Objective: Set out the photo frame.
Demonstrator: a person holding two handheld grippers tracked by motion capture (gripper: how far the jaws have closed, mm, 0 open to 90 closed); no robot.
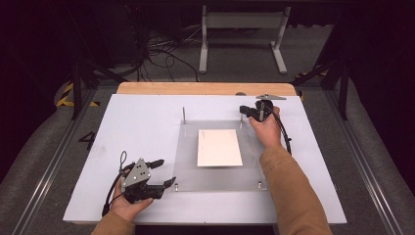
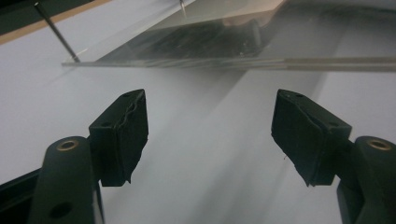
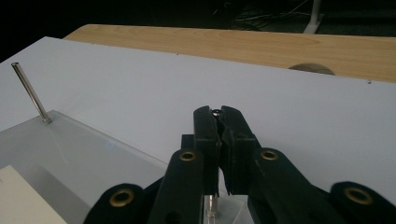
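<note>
Clear acrylic plate lies flat on the white board, with a cream card on its middle and thin metal pins standing at its corners. Right gripper sits at the plate's far right corner, jaws clenched on the upright metal pin there: in the right gripper view the two black pads meet flat against each other, the pin's tip pokes out just above them and its shaft runs down below them to the plate corner. Left of those jaws in that view, well apart, a second pin stands tilted at the plate's other far corner; the card's corner shows at the lower left edge. Beyond the jaws is bare white board, then the wooden table edge. Left gripper rests near the plate's near left corner, held in the person's left hand, grey three-cornered plate on top. Its jaws are released and wide apart, nothing between the pads; in the left gripper view just white board lies between and under them. The plate's edge runs straight ahead of the left jaws, close but apart, not touching. A pin stands ahead and to the left of the left-hand jaw. Right hand grips the right gripper, tan sleeve behind it.
</note>
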